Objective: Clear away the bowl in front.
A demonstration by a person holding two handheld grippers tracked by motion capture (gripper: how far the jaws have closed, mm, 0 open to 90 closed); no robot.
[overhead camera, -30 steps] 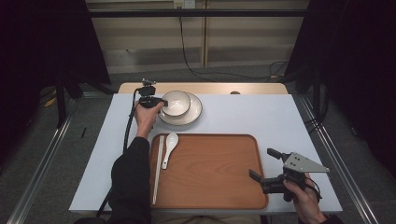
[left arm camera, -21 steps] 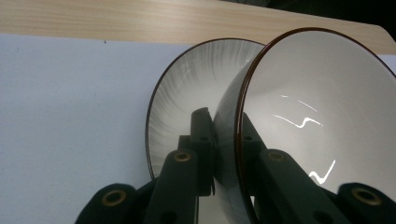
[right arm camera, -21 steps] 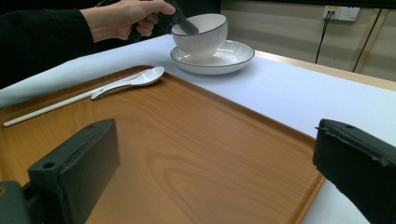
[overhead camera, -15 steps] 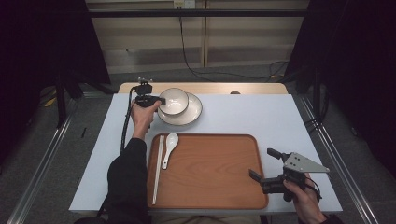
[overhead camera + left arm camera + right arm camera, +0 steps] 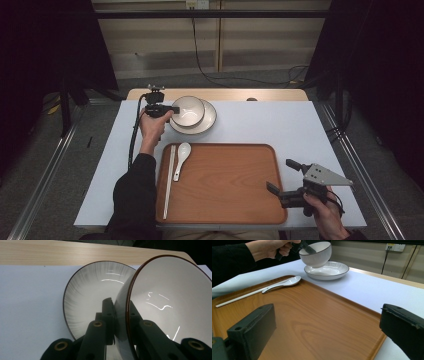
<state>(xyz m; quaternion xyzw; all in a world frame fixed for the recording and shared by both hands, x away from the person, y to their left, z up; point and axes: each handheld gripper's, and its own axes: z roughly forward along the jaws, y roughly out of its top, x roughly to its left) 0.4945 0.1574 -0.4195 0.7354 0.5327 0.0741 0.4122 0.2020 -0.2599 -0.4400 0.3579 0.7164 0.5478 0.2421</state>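
- Two grippers at work, w/ one load: left gripper (image 5: 172, 109) has its jaws pinching the near-side wall of the bowl (image 5: 189, 110), one jaw inside, one outside, clear in the left gripper view (image 5: 113, 315).
- Bowl (image 5: 315, 253) is off the plate (image 5: 327, 270), tilted, hanging just above it; right gripper view shows a gap between bowl base and plate.
- Right gripper (image 5: 280, 189) sits at the near right corner of the tray (image 5: 240, 210), jaws spread wide, nothing between them.
- Step in hand, as I read it: lifting the bowl clear of the plate, prob. to carry it over to the tray.
- Next move calls for: enough height to clear the plate rim, then a swing toward the person & down onto bare wood. Grip is on one wall only, so bowl may pivot; keep it slow.
- Edges: tray has a raised lip (image 5: 359, 306), so bowl base must go over it, not into it.
- Spoon (image 5: 181, 159) & chopsticks (image 5: 169, 181) lie along the tray's left side, close to the left forearm's path, so steer right of them.
- Open room: centre & right of tray are bare, plenty of space to set down. Table (image 5: 280, 125) to the right of the plate is also free.
- Plate sits near the far table edge; avoid nudging it back.
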